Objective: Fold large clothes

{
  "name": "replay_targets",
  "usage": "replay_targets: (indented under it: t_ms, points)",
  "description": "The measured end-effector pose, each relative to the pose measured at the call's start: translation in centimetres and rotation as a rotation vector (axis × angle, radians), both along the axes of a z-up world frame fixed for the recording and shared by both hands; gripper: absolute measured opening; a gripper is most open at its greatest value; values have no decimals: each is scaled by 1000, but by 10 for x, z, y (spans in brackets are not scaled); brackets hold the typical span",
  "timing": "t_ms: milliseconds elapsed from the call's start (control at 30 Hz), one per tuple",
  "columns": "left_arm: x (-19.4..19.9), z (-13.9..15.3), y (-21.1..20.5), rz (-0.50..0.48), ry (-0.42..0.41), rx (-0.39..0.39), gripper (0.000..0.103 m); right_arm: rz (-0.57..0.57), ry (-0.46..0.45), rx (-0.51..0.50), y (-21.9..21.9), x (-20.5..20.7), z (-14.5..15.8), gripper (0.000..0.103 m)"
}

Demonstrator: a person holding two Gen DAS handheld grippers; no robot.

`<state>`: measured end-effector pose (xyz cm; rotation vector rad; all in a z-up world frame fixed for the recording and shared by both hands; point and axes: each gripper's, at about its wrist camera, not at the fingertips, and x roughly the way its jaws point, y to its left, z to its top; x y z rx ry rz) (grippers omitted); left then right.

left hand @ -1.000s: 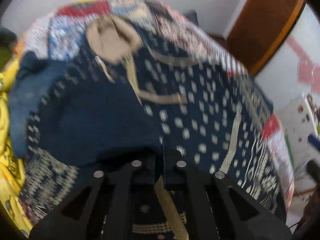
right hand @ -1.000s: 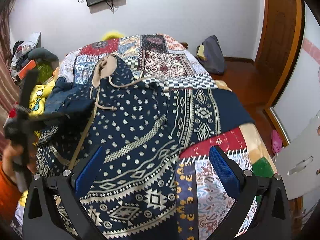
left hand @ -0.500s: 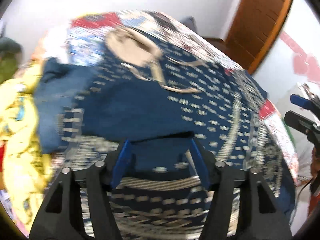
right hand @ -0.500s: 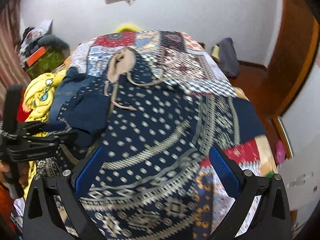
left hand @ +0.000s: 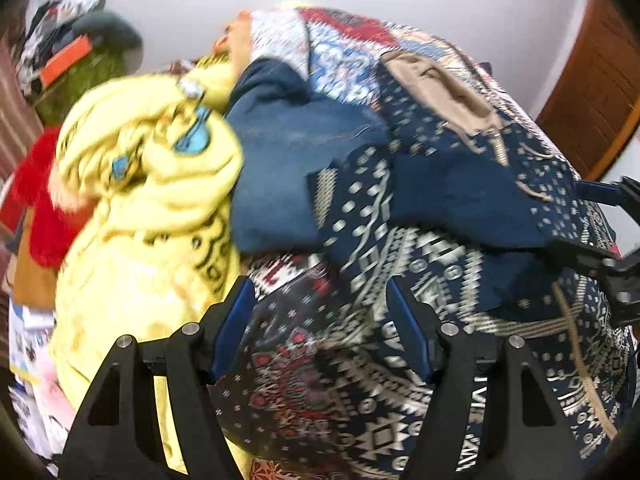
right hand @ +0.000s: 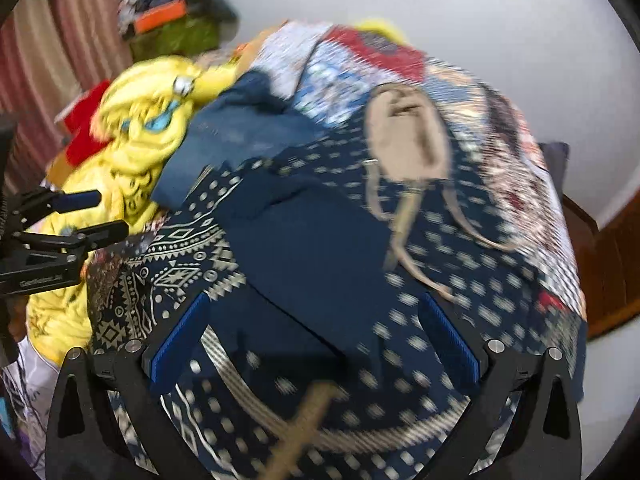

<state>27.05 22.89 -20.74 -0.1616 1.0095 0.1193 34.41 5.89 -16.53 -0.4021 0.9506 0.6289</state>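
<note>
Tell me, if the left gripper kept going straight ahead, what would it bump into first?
Probably the navy patterned garment spread on the bed. The left gripper is open and aimed at its folded edge, though blur makes depth hard to judge.

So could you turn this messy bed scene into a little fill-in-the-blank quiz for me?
1. The patterned garment spread on the bed is mainly navy and ____.
2. The crumpled fabric heap at the garment's left is ____.
3. The hood lining is coloured ____.
4. Both the left gripper and the right gripper have their fingers ____.

Answers: cream; yellow; beige; open
</note>
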Motion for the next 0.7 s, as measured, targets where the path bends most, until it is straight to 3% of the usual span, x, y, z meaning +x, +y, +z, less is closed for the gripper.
replay_targets:
  t_ms: [133,233,300,400,500,567,633,700]
  points:
    - [-3,-21,10,13,31,-42,67,46,21,-75,37,13,-28,99]
    - [-2,-35,11,18,46,-55,67,69,50,-125,56,23,-48,81]
    - [-2,-42,10,16,57,-69,67,69,55,-149,65,28,-60,78]
    - [1,-53,8,16,74,-77,67,69,-16,-170,72,30,-64,69]
    - [3,-64,5,20,89,-91,67,76,-79,-187,73,30,-62,49]
    - [2,-69,4,26,93,-103,67,81,-92,-178,69,30,-57,28]
    - [1,-73,2,31,97,-98,69,80,-90,-156,63,31,-51,16]
    - [0,-72,-1,36,101,-84,69,64,-71,-111,53,33,-42,13]
